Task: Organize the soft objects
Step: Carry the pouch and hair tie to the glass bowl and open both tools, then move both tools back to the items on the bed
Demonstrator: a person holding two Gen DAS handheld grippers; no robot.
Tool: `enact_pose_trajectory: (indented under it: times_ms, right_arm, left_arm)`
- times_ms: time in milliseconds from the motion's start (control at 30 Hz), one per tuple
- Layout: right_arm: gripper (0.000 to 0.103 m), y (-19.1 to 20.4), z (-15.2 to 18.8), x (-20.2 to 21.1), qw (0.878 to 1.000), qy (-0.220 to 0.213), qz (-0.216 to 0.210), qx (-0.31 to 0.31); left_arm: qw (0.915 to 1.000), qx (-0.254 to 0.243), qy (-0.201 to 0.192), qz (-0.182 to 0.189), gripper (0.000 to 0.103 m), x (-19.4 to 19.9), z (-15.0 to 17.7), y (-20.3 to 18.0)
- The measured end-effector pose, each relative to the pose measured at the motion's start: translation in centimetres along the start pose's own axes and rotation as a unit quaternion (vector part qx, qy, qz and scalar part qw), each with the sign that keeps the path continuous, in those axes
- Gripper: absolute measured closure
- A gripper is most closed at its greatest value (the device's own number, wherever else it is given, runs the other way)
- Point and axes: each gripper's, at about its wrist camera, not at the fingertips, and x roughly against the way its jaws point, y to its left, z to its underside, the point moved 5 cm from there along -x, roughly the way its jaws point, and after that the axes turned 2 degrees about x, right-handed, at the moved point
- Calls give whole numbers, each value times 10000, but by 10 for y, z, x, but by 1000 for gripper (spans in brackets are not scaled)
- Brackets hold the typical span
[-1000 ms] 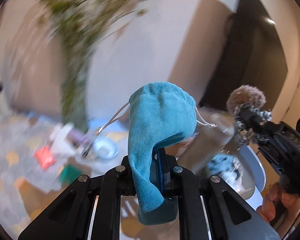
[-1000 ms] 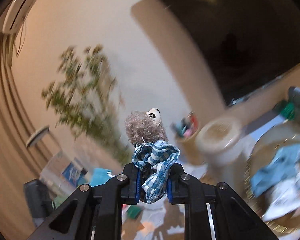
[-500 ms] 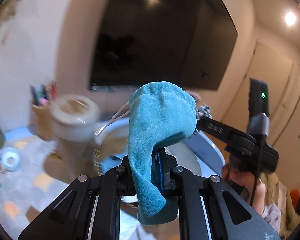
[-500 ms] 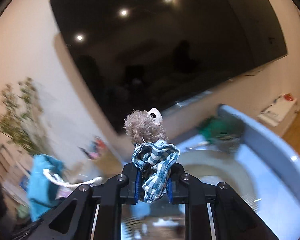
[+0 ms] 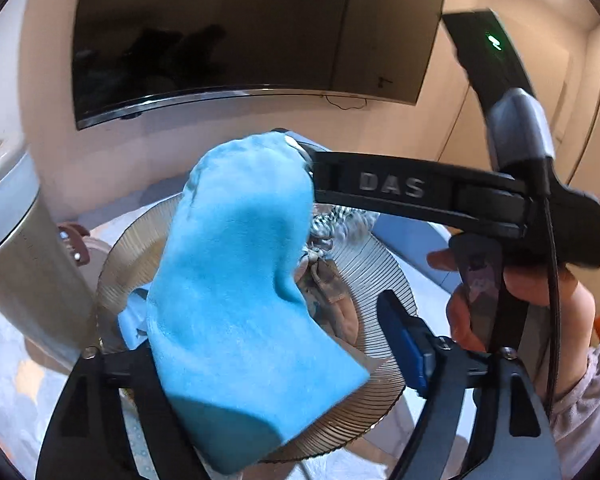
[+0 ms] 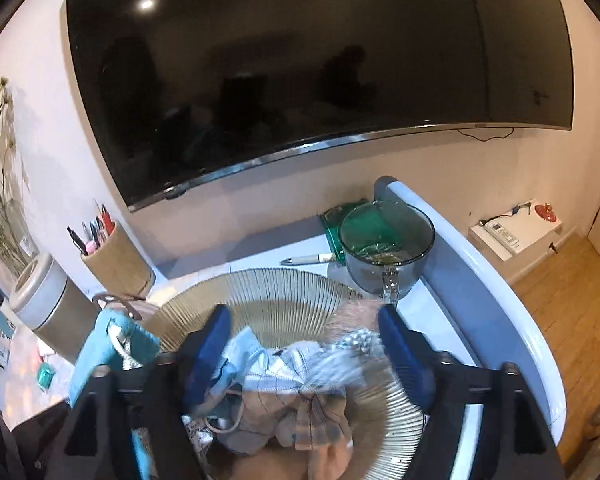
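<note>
Seen from the left wrist, a soft blue drawstring pouch (image 5: 240, 292) stands between the opening jaws of my left gripper (image 5: 268, 320). It leans on the hidden left finger, and the right pad (image 5: 404, 340) is clear of it. Below lies a ribbed glass bowl (image 5: 380, 264) with several cloth items. My right gripper (image 6: 300, 320) is also opening above the bowl (image 6: 268, 292). A blurred furry toy with a checked scarf (image 6: 348, 344) is dropping between its fingers, gripped by neither pad. The pouch (image 6: 100, 344) shows at the left of the right wrist view.
A lidded grey canister (image 6: 48, 308) and a pen holder (image 6: 116, 256) stand left of the bowl. A glass measuring jug (image 6: 384, 248), a green box (image 6: 336, 220) and a pen (image 6: 308, 259) sit behind it. The table's raised blue edge (image 6: 480, 280) curves right. A hand (image 5: 520, 288) holds the right gripper.
Both grippers swung from the plant side to above the ribbed bowl and dipped toward it. Both sets of jaws went from shut to wide. The toy left the right pads; the pouch came loose.
</note>
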Motion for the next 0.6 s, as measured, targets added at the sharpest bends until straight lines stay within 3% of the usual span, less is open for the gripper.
enact_pose_trajectory:
  times_ms: [300, 600]
  right_arm:
    - [20, 5, -8, 30, 9988, -307, -92, -370]
    - [19, 51, -34, 77, 9957, -806, -293, -353]
  left_arm:
    - [10000, -5, -15, -43, 23, 21, 0, 7]
    - [9992, 193, -297, -193, 23, 64, -14, 28]
